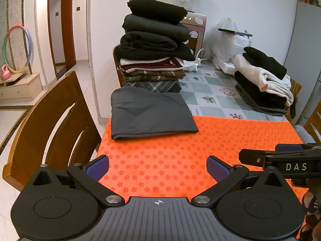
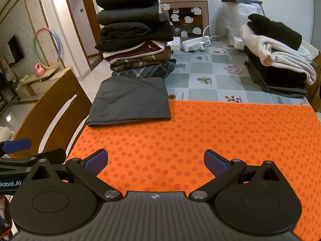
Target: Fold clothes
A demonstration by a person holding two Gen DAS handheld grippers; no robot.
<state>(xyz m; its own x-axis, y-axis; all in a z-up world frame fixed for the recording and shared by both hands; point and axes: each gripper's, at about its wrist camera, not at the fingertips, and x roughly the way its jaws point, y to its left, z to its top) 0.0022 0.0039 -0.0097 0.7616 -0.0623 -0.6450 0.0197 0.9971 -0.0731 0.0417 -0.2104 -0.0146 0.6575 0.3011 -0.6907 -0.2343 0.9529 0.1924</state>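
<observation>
A folded dark grey garment (image 1: 148,113) (image 2: 130,100) lies at the far left corner of the orange flower-print mat (image 1: 200,146) (image 2: 210,136). Behind it rises a tall stack of folded clothes (image 1: 152,46) (image 2: 134,34), black on top, plaid at the bottom. A looser pile of black, cream and grey clothes (image 1: 264,80) (image 2: 278,54) sits at the far right. My left gripper (image 1: 158,167) hovers over the mat's near edge, open and empty. My right gripper (image 2: 156,161) hangs beside it, open with nothing between its blue pads. The side of the right gripper (image 1: 280,160) shows at the right edge of the left wrist view.
A wooden chair (image 1: 50,120) (image 2: 50,108) stands against the table's left side. On the tiled tablecloth (image 1: 210,92) at the back lie a white power strip (image 2: 195,44) and a plastic bag (image 1: 228,40). A water dispenser (image 2: 184,10) stands behind the stack.
</observation>
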